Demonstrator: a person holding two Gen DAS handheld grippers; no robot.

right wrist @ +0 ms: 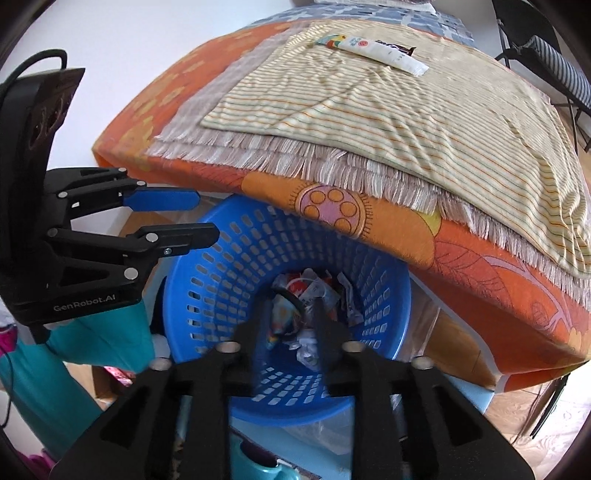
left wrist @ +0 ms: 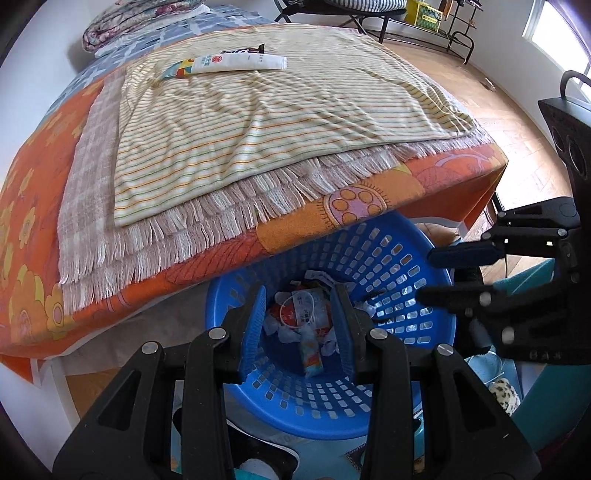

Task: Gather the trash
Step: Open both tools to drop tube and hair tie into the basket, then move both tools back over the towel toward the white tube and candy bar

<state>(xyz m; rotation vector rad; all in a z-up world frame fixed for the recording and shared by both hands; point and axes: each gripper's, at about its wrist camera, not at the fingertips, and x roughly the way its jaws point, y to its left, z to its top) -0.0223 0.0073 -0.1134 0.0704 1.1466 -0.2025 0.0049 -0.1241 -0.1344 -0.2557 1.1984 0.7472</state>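
Note:
A blue perforated basket (left wrist: 402, 273) (right wrist: 236, 258) stands on the floor under the table's edge, with several wrappers and crumpled papers (left wrist: 306, 317) (right wrist: 314, 299) inside. My left gripper (left wrist: 301, 325) is open and empty above the basket; it also shows in the right wrist view (right wrist: 207, 218). My right gripper (right wrist: 290, 325) is open and empty above the basket; it also shows in the left wrist view (left wrist: 424, 275). On the table's far side lie a white tube (left wrist: 236, 62) (right wrist: 384, 53), a dark wrapper (left wrist: 243, 50) (right wrist: 397, 47) and a colourful packet (left wrist: 175, 70) (right wrist: 330, 40).
The table carries an orange flowered cloth (left wrist: 37, 206) (right wrist: 480, 258), a fringed mat (left wrist: 155, 236) and a striped cloth (left wrist: 258, 122) (right wrist: 406, 110). A folding chair (left wrist: 369, 14) and wooden floor (left wrist: 524, 147) lie beyond. A white wall (right wrist: 129, 55) is at left.

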